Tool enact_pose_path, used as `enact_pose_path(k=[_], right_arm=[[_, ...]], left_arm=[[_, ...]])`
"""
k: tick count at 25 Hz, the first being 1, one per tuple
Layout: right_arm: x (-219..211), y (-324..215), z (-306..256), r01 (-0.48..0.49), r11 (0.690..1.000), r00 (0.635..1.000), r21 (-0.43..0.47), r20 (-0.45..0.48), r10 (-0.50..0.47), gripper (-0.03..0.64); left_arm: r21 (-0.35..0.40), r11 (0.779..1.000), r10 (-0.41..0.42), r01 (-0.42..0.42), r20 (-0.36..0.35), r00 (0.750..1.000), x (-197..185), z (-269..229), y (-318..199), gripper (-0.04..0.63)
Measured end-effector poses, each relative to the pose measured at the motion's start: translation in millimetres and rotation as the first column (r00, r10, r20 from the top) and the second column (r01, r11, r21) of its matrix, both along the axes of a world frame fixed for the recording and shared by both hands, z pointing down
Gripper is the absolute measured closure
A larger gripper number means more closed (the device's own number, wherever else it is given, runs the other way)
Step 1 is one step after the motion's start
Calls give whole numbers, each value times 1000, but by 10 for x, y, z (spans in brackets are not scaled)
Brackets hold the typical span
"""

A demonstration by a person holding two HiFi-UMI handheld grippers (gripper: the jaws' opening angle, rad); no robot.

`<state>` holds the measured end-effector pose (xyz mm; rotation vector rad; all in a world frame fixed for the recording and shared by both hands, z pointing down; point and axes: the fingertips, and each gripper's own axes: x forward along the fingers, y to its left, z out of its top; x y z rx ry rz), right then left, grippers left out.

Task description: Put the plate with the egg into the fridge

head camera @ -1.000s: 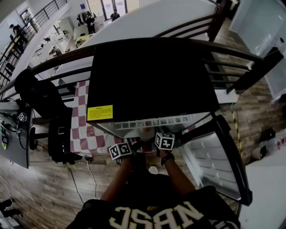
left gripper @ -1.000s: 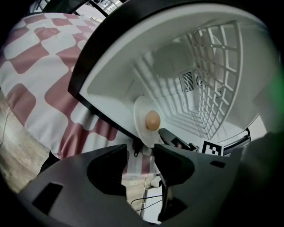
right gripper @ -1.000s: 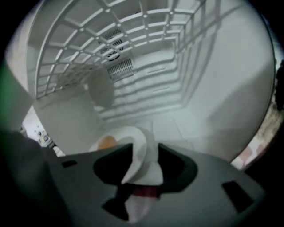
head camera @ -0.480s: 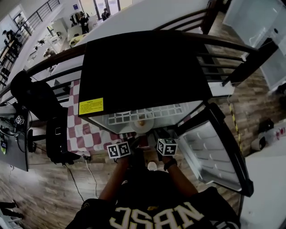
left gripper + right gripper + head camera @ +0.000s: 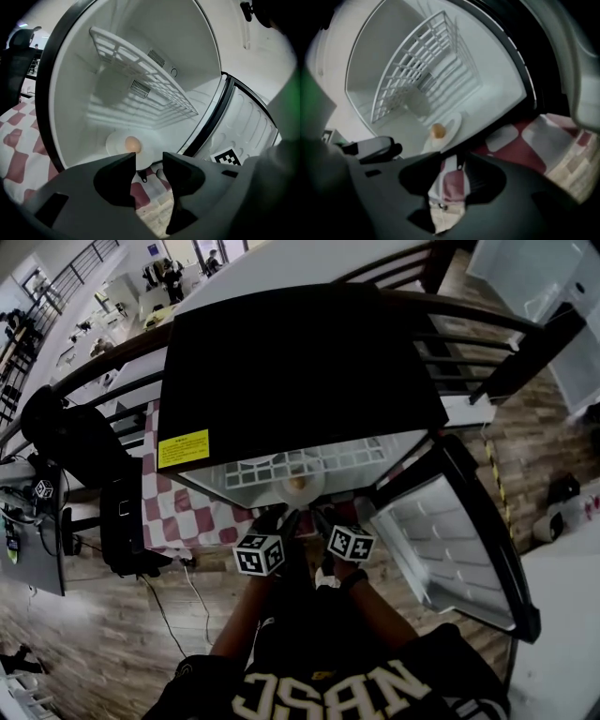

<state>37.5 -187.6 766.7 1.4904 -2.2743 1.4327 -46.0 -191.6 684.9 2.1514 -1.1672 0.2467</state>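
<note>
The white plate (image 5: 300, 489) with a brown egg (image 5: 300, 484) lies on the floor of the small fridge (image 5: 300, 381), just inside its open front. In the left gripper view the plate (image 5: 125, 146) and egg (image 5: 132, 144) sit ahead of my left gripper (image 5: 149, 164), which is open and empty. My right gripper (image 5: 452, 171) is open too, with the plate (image 5: 446, 131) and egg (image 5: 438, 131) beyond its jaws. Both grippers (image 5: 281, 521) (image 5: 323, 519) hang just outside the fridge opening, apart from the plate.
A white wire shelf (image 5: 145, 79) spans the fridge above the plate. The fridge door (image 5: 450, 549) stands swung open to the right. A red and white checked cloth (image 5: 187, 512) covers the table under the fridge. A black chair (image 5: 70, 442) is at left; railing behind.
The plate now rests inside the fridge, and both grippers have drawn back from it toward me, empty. The head view has shifted slightly.
</note>
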Motion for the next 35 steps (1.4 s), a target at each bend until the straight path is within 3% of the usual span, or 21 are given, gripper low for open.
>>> enact_pose_path(k=[11,16,22,27,35], right_arm=[[-234,-91,44,-59,998,983,-33,170,63,451],[-377,-161,-28,-62,998,970,-24,236,66,527],[-485,-257,-53,-128,986,928,-108,338,157,552],[-544,-445,-77,-166,976,905,-141,370,208,558],[-653,-785,-147,-182,974,905,-136,364,220,561]], left_arm=[[61,997,-47,45,38,998,-226,-159,125,413],[48,997,-57,56,38,998,-331,-127,155,413],[27,996,-88,87,32,996,-475,-61,143,413],[12,995,-102,102,27,994,-549,-23,125,413],[-1,994,-109,109,32,994,-622,-42,139,413]])
